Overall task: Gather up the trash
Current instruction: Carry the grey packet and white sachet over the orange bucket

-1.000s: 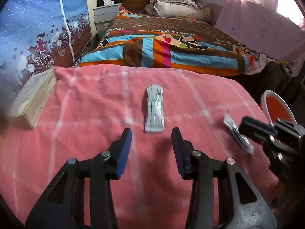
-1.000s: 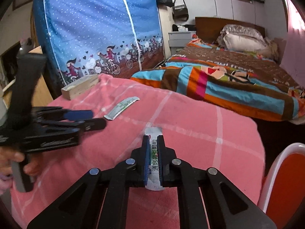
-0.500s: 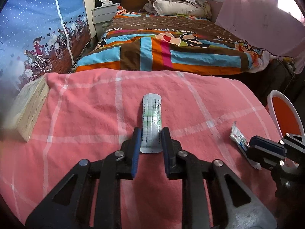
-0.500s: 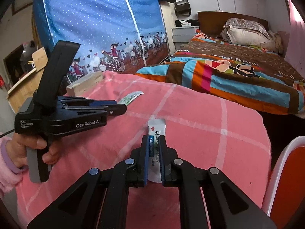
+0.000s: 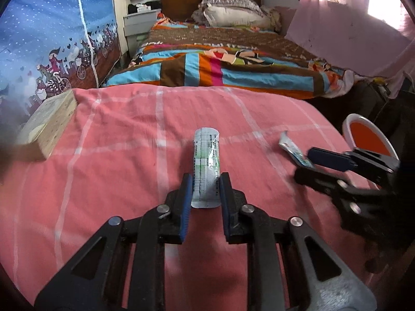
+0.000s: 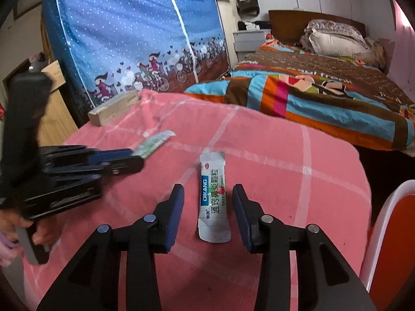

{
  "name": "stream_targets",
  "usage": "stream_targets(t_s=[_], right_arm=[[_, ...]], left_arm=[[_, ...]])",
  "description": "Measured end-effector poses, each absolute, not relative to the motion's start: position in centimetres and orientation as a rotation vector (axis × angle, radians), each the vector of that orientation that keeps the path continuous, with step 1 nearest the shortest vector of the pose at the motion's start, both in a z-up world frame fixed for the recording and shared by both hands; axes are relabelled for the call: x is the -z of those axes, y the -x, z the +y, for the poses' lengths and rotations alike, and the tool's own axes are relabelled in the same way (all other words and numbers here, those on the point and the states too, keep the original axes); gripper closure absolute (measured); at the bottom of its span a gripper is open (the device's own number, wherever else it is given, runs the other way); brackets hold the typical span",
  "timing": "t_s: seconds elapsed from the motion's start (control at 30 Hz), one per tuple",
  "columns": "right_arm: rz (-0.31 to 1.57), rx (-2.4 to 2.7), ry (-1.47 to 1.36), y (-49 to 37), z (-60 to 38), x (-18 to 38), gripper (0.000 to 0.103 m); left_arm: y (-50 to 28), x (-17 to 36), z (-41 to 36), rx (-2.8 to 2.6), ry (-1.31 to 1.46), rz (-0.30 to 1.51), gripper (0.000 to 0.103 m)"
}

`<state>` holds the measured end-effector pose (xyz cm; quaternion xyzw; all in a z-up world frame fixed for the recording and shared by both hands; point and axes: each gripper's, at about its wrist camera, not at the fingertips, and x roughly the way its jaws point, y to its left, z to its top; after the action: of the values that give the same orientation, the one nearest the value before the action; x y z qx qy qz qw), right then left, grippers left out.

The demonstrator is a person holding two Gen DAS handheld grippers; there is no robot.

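A table draped in a pink checked cloth is being shown in both wrist views, with a bed under a striped quilt behind it and a blue printed wardrobe cover at the left. A wooden block is being seen resting near the cloth's far left edge, and the rim of a red and white bin is being cut off at the right edge, so its inside is not being made out.

The left gripper is being held angled downward over the cloth, its jaws pinching a long silver sachet with green print by its near end, the blue pads pressing both long edges; the rest of the sachet is lying on the cloth ahead of the fingers. In the right wrist view the same gripper is being blurred, and only part of the hand on its handle is being seen at the frame's edge.

The right gripper is also being pointed downward, its jaws having just been opening and now standing spread on either side of a white sachet with blue lettering, which is lying flat on the cloth between the pads, touched by neither
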<state>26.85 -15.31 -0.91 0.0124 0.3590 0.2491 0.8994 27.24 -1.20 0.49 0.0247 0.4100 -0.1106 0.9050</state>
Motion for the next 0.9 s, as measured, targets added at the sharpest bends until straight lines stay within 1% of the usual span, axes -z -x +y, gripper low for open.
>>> stream_targets(t_s=[0.07, 0.17, 0.27, 0.4, 0.6, 0.73, 0.9], right_arm=[[0.748, -0.516, -0.025, -26.9, -15.3, 1.0, 0.082], [0.744, -0.522, -0.032, -26.8, -15.5, 1.0, 0.084], [0.693, -0.521, -0.042, -26.0, -15.9, 0.4, 0.084], [0.525, -0.515, -0.082, -23.4, -17.6, -1.8, 0.084], [0.251, -0.465, -0.101, -19.4, -20.2, -5.5, 0.084], [0.081, -0.406, -0.096, -16.8, -22.2, -7.4, 0.084], [-0.02, -0.336, -0.106, -14.9, -24.4, -8.6, 0.084]], left_arm=[[-26.4, -0.9, -0.9, 0.226, -0.027, 0.82, 0.079], [-25.2, -1.9, -0.6, 0.216, 0.007, 0.753, 0.079], [-24.3, -2.8, -0.7, 0.211, 0.017, 0.709, 0.079], [-22.9, -4.6, -1.2, 0.197, 0.013, 0.619, 0.079], [-20.0, -8.5, -3.4, 0.226, -0.02, 0.381, 0.079], [-18.2, -10.3, -5.5, 0.263, -0.064, 0.26, 0.079], [-16.7, -11.2, -8.0, 0.319, -0.107, 0.177, 0.079]])
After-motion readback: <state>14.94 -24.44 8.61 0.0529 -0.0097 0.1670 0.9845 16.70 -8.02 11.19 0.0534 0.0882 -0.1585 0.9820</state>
